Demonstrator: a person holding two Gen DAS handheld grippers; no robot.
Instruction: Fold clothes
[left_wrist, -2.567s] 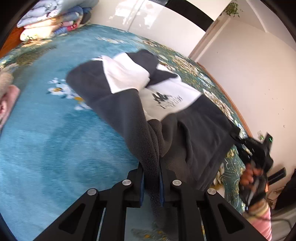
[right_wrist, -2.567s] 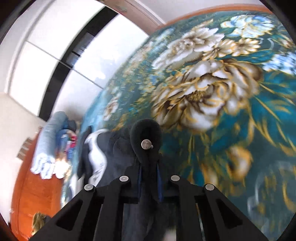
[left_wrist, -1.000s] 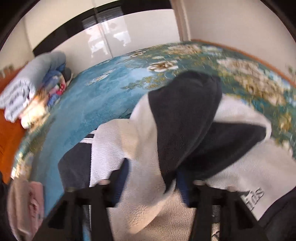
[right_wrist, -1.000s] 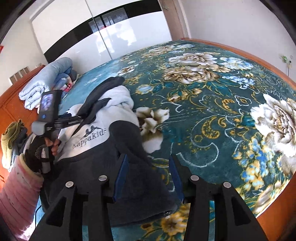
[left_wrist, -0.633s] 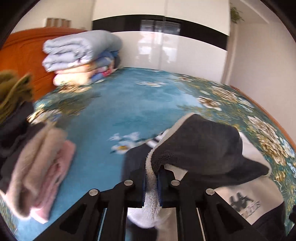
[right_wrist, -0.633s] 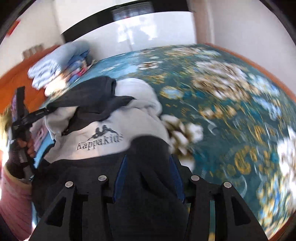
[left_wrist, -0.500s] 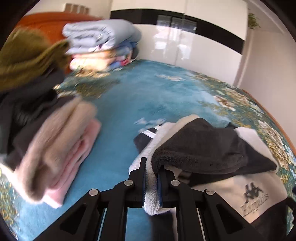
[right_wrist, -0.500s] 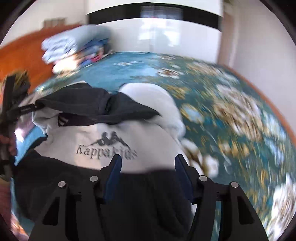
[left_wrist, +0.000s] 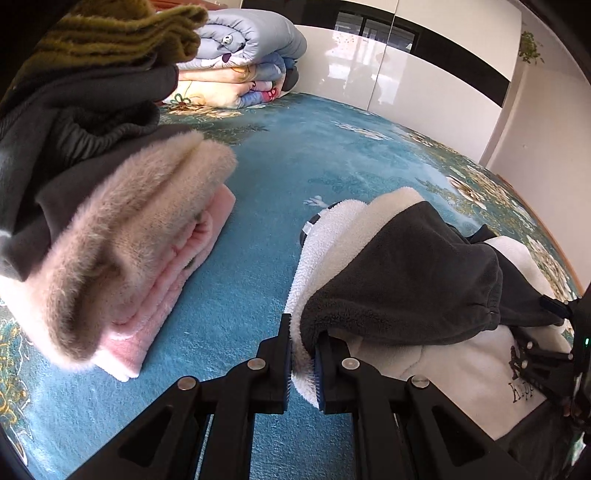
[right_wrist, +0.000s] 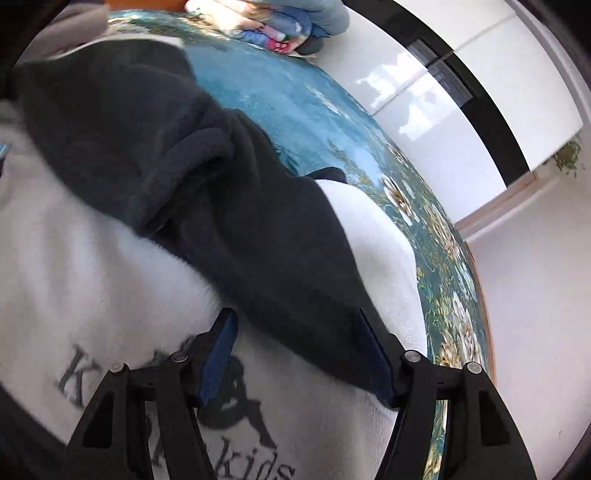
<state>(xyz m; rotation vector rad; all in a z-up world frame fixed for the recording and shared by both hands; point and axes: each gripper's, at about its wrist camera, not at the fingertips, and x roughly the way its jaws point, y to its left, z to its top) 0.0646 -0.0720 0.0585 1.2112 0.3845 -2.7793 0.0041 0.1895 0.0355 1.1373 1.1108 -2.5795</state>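
**Sleeve folded over, both grippers at the fleece**

Since the earlier frames the left gripper (left_wrist: 302, 363) has swung to the left side of the garment, and the pile of folded clothes (left_wrist: 122, 229) now fills the left part of its view. Its two fingers are pressed together on the white fluffy edge of the fleece sweatshirt (left_wrist: 399, 280), just under the dark grey sleeve (right_wrist: 207, 192) that lies folded across the white chest part.

The right gripper (right_wrist: 299, 354) has come close over the same sweatshirt. Its fingers (right_wrist: 218, 347) stand wide apart, one on each side of the lower end of the dark sleeve. They seem to touch the cloth, but the view is too near to be sure.

The sweatshirt lies on the blue-green flowered bedspread (left_wrist: 288, 162), just beside the pile of pink, beige, grey and olive clothes. Printed grey letters (right_wrist: 236, 435) show on the white front. Folded quilts (left_wrist: 243, 62) are stacked at the far end of the bed, before the white wardrobe doors (left_wrist: 413, 77).
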